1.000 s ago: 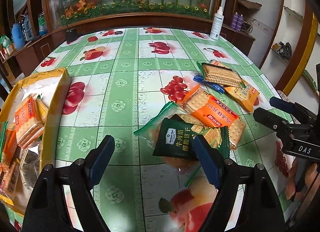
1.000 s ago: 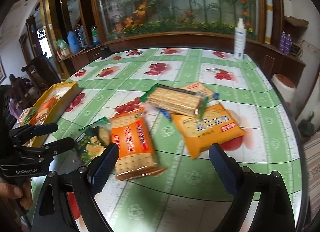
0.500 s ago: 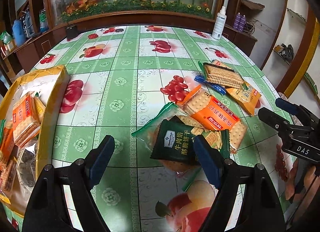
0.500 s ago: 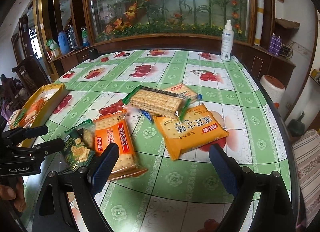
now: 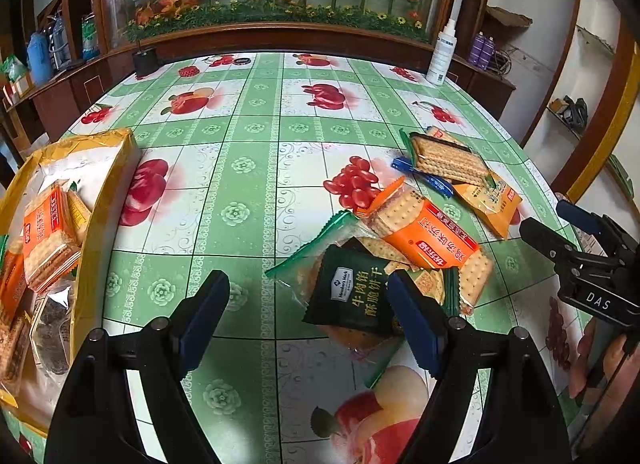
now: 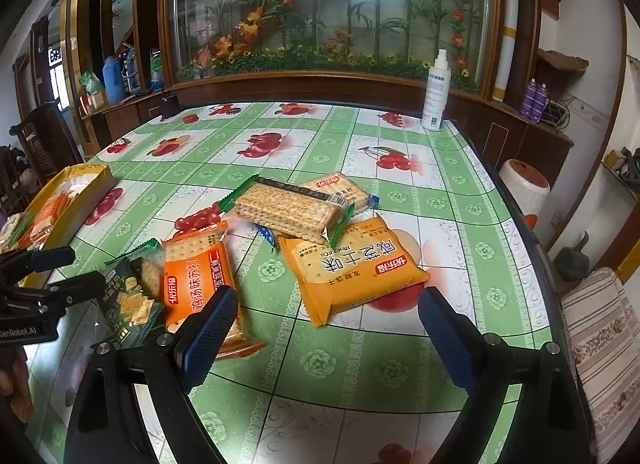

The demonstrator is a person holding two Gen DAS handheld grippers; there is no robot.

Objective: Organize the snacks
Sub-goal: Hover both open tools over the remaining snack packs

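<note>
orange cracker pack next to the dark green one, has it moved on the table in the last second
No. The orange cracker pack lies with its corner just right of the tablecloth's red cherry print, overlapping the dark green pack, exactly as before.

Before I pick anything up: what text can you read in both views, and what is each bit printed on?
"Member's Mark" and "牛肉粕酥脆饼干": dark green snack pack.
"鸡汤味苏打": orange cracker pack.
"咸芝士味" and "BISCUITS": yellow biscuit pack.
"DAS": body of the right tongs.
"GenRobot.AI": body of the left tongs.
Too small or blurred: spray bottle label and the packs in the yellow box.
</note>
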